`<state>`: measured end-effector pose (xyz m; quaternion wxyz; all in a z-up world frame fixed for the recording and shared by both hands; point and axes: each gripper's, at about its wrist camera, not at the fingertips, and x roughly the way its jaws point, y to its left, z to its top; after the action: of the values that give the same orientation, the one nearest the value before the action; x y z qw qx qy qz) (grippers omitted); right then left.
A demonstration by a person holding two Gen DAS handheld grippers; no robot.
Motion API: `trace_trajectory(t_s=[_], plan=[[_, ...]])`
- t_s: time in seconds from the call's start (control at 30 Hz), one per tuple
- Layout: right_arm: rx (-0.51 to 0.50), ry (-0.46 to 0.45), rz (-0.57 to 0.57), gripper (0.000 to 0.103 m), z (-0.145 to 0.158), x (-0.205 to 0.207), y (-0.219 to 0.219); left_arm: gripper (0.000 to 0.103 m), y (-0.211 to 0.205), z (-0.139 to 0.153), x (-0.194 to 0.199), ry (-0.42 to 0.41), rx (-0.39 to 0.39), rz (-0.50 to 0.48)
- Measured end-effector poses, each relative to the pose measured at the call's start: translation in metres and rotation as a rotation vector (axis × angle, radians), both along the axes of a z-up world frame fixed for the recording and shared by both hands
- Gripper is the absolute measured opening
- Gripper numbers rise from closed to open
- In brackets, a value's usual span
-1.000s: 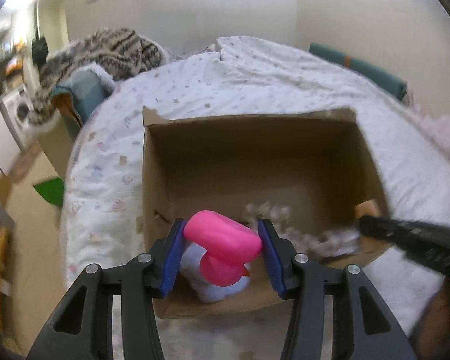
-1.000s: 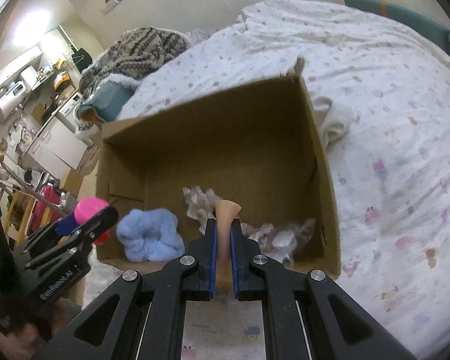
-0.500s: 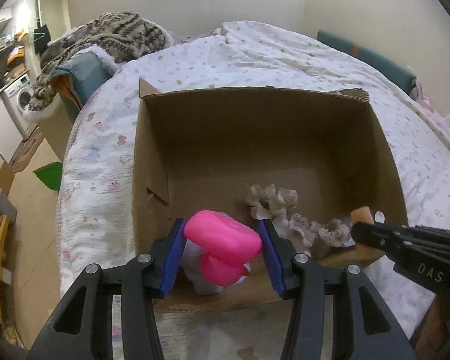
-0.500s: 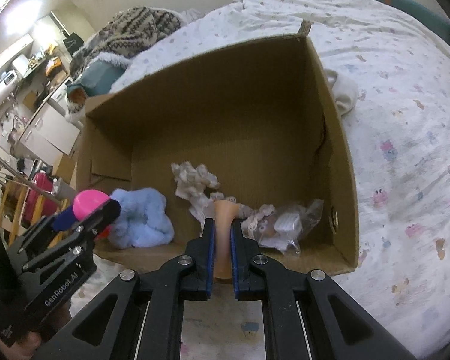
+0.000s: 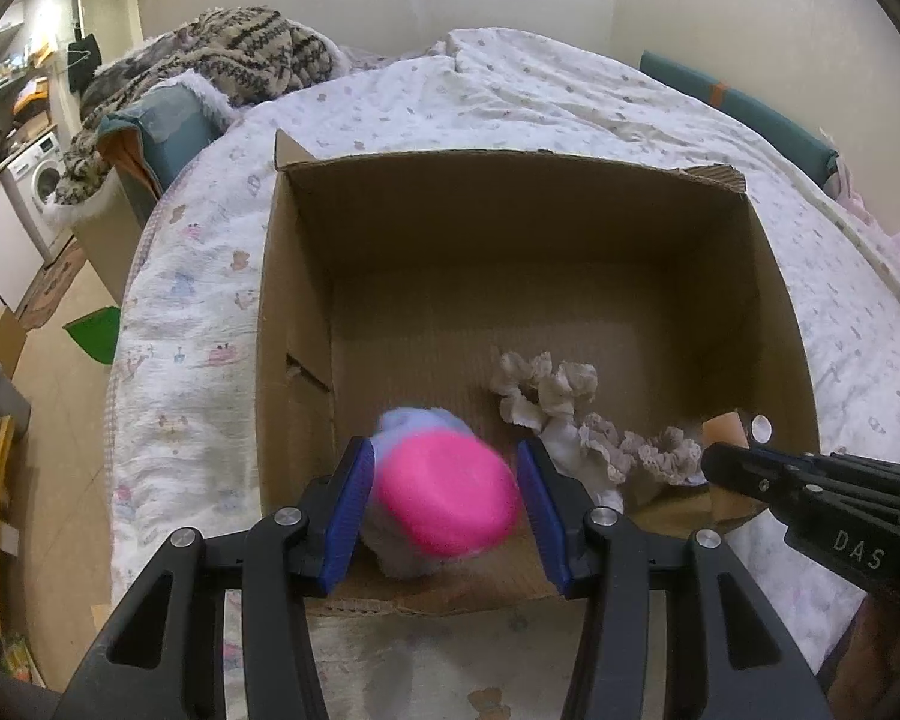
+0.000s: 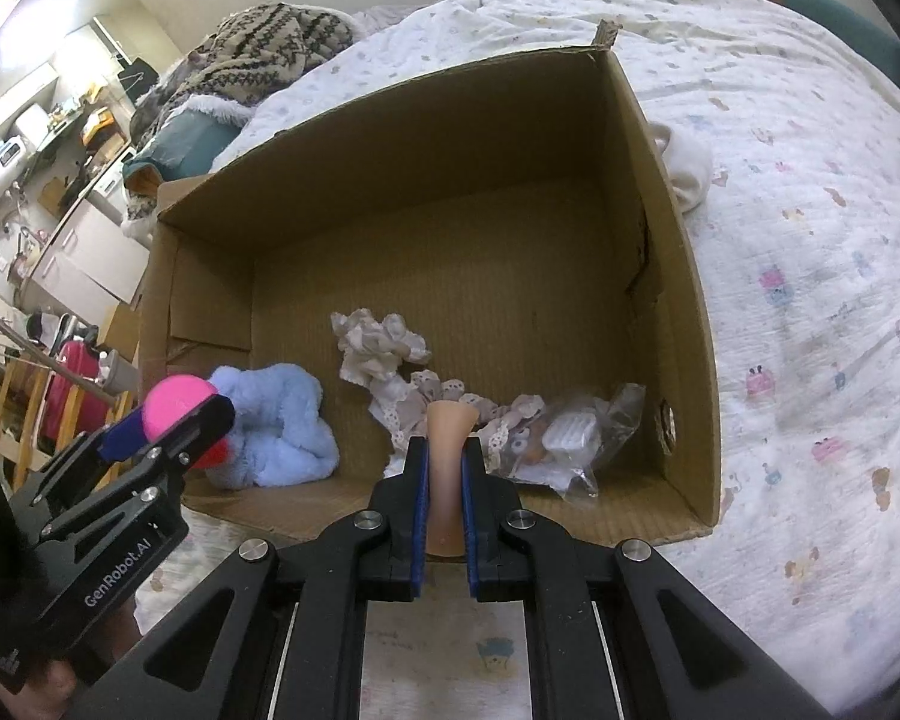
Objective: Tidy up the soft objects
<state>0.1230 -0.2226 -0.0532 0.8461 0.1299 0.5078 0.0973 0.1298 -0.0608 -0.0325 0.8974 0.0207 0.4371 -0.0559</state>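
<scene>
An open cardboard box (image 5: 528, 192) (image 6: 690, 312) stands on the bed. My left gripper (image 5: 441, 495) (image 6: 168, 426) hangs over its near left corner with a blurred pink soft object (image 5: 444, 504) (image 6: 174, 405) between its jaws, gaps showing on both sides. Below it lies a light blue plush (image 6: 276, 420) (image 5: 414, 420). My right gripper (image 6: 447, 468) (image 5: 726, 456) is shut on a peach soft piece (image 6: 447, 462) (image 5: 723, 429) over the box's near edge. Beige frilly scrunchies (image 6: 384, 348) (image 5: 546, 390) lie inside the box.
A clear plastic bag with small items (image 6: 570, 438) lies in the box's near right corner. A white cloth (image 6: 687, 162) lies on the patterned bed cover (image 6: 810, 240) behind the box. A knitted blanket (image 5: 234, 54) and teal cushion (image 5: 168, 126) lie far left.
The left jaws have widened and the pink object now looks blurred and loose between them. Both grippers have come closer over the box's near edge.
</scene>
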Motion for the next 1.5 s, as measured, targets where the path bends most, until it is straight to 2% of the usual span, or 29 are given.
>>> trace_trajectory(t_s=[0.07,0.17,0.27,0.37,0.4,0.43,0.57,0.67,0.7,0.73,0.77,0.9,1.03,1.1,1.27,1.37,1.5], plan=[[0.000,0.004,0.003,0.010,-0.001,0.001,0.000,0.047,-0.001,0.001,-0.001,-0.005,0.004,-0.006],[0.006,0.002,0.005,0.010,0.000,0.000,-0.001,0.062,-0.003,0.004,-0.003,-0.010,0.012,-0.004],[0.037,-0.013,0.002,0.016,0.004,-0.001,-0.005,0.064,-0.005,0.008,-0.005,-0.019,0.015,-0.006],[0.053,-0.042,-0.008,0.037,0.010,-0.003,-0.008,0.064,-0.005,0.013,-0.006,-0.022,-0.001,-0.011],[0.054,-0.060,-0.014,0.056,0.013,-0.004,-0.009,0.064,-0.004,0.016,-0.007,-0.028,-0.011,-0.012],[0.055,-0.080,-0.019,0.071,0.017,-0.006,-0.010,0.064,-0.002,0.018,-0.008,-0.032,-0.017,-0.009],[0.037,-0.158,-0.039,0.074,0.036,-0.013,-0.013,0.064,0.010,0.030,-0.011,-0.028,-0.062,0.030],[0.031,-0.224,-0.067,0.089,0.051,-0.022,-0.018,0.064,0.019,0.042,-0.019,-0.043,-0.064,0.050],[0.027,-0.234,-0.072,0.098,0.055,-0.025,-0.019,0.064,0.022,0.047,-0.023,-0.054,-0.058,0.058],[0.022,-0.242,-0.078,0.102,0.058,-0.028,-0.020,0.064,0.025,0.051,-0.025,-0.060,-0.059,0.061],[0.017,-0.252,-0.080,0.102,0.060,-0.032,-0.020,0.065,0.028,0.054,-0.029,-0.064,-0.062,0.062],[-0.027,-0.244,-0.071,0.102,0.064,-0.045,-0.018,0.084,0.042,0.063,-0.047,-0.084,-0.062,0.079],[-0.023,-0.248,-0.090,0.103,0.066,-0.061,-0.019,0.087,0.052,0.064,-0.060,-0.085,-0.048,0.098],[-0.026,-0.259,-0.095,0.103,0.068,-0.070,-0.018,0.093,0.057,0.064,-0.067,-0.085,-0.041,0.107],[-0.084,-0.297,-0.080,0.103,0.074,-0.091,-0.008,0.094,0.068,0.072,-0.084,-0.110,-0.063,0.117],[-0.101,-0.322,-0.077,0.103,0.078,-0.103,-0.004,0.103,0.068,0.077,-0.097,-0.140,-0.039,0.131],[-0.136,-0.345,-0.074,0.103,0.081,-0.112,0.002,0.103,0.067,0.078,-0.110,-0.154,-0.025,0.127]])
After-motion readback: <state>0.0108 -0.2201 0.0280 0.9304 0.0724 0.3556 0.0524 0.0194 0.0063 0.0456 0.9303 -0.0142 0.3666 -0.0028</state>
